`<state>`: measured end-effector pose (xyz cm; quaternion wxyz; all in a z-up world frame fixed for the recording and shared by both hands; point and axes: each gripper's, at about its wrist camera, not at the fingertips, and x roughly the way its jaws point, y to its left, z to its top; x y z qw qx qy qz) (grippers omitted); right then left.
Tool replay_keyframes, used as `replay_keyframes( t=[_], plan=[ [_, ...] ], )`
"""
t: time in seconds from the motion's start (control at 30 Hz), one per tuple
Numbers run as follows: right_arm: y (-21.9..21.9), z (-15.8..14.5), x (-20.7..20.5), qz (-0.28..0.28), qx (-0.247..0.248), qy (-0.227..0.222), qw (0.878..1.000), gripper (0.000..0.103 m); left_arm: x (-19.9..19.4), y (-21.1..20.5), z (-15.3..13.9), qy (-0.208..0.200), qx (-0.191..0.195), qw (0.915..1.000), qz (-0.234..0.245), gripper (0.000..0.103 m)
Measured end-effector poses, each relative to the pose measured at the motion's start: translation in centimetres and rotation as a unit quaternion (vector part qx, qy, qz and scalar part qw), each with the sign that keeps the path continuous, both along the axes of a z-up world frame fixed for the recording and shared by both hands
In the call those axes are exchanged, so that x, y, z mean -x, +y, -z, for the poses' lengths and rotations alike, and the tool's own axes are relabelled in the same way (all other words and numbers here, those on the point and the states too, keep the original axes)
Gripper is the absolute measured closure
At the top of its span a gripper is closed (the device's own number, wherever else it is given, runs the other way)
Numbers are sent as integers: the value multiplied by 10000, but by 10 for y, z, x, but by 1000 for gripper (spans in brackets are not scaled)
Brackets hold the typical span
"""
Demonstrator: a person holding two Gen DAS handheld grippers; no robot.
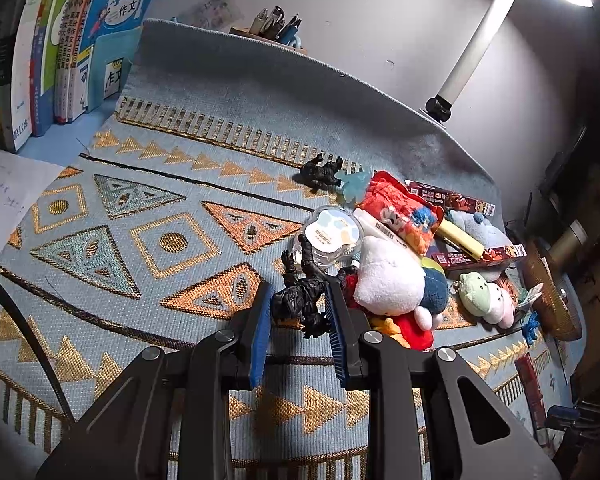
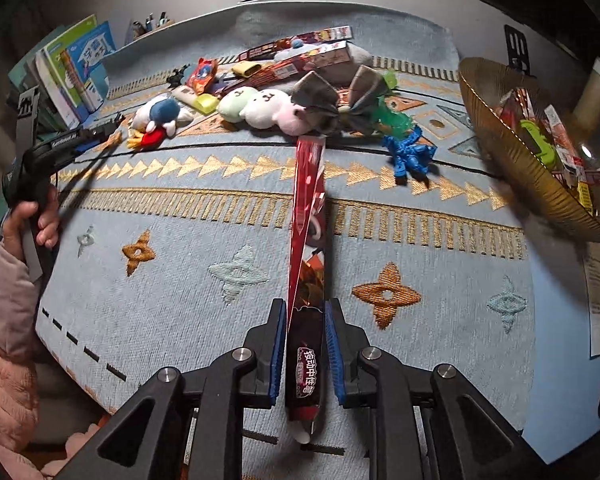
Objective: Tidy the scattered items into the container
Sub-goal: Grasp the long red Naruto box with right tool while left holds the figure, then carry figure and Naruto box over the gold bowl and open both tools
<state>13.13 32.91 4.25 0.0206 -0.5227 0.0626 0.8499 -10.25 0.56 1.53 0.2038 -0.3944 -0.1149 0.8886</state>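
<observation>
My left gripper [image 1: 299, 304] is shut on a black action figure [image 1: 300, 296] at the left edge of the toy pile, beside a white plush [image 1: 388, 276] and a clear round case [image 1: 332, 236]. My right gripper [image 2: 305, 320] is shut on a long red pen box [image 2: 308, 240] and holds it above the patterned mat, pointing at the pile. The gold ribbed bowl [image 2: 500, 152] stands at the right of the right wrist view, with several small packets and a green item inside. A blue figure [image 2: 410, 156] lies on the mat left of the bowl.
A second black figure [image 1: 322, 172], red pouch [image 1: 400, 208], yellow highlighter [image 1: 460, 240], green and pink plushes [image 2: 260, 106], a grey bow [image 2: 336, 100] and flat boxes [image 2: 300, 56] lie scattered. Books [image 1: 72, 40] stand at the back left. A lamp post [image 1: 480, 44] rises behind.
</observation>
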Motion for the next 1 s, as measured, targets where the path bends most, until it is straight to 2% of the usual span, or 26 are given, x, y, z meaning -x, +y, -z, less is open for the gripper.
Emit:
replay_keyframes(
  t=[0.13, 0.23, 0.3, 0.4, 0.5, 0.53, 0.57, 0.6, 0.7, 0.87, 1.0],
  plan=[
    [4, 4, 2, 349, 406, 70, 9985, 80, 1, 1, 0, -14, 35, 10000, 28, 80],
    [-4, 10, 10, 345, 613, 19, 9975, 80, 0, 2, 0, -26, 61, 10000, 47, 80],
    [-16, 15, 16, 229, 456, -55, 9987, 80, 0, 2, 0, -32, 61, 10000, 42, 80],
    [-29, 17, 18, 83, -5, 120, 9999, 75, 1, 2, 1, -45, 75, 9999, 53, 80],
    [-30, 20, 14, 297, -27, 397, 9988, 75, 1, 2, 1, -84, 92, 9999, -7, 80],
    [-30, 20, 13, 356, -45, 444, 9984, 76, 1, 3, 1, -84, 130, 9999, -31, 80],
    [-30, 20, 11, 419, -56, 468, 9980, 83, -1, 5, -1, -79, 206, 9997, -39, 80],
    [-28, 19, 9, 485, -40, 488, 9976, 86, -5, 8, -4, -81, 228, 9997, 1, 80],
    [-15, 15, 1, 615, 422, 548, 9957, 86, -27, 21, -16, -79, 252, 9996, 137, 80],
    [10, -13, -24, 872, 545, 967, 9900, 86, -64, 66, -44, -79, 19, 9972, 747, 80],
    [45, -44, -43, 1202, 470, 1388, 9819, 86, -87, 131, -79, 230, 14, 9886, 1490, 80]
  ],
)
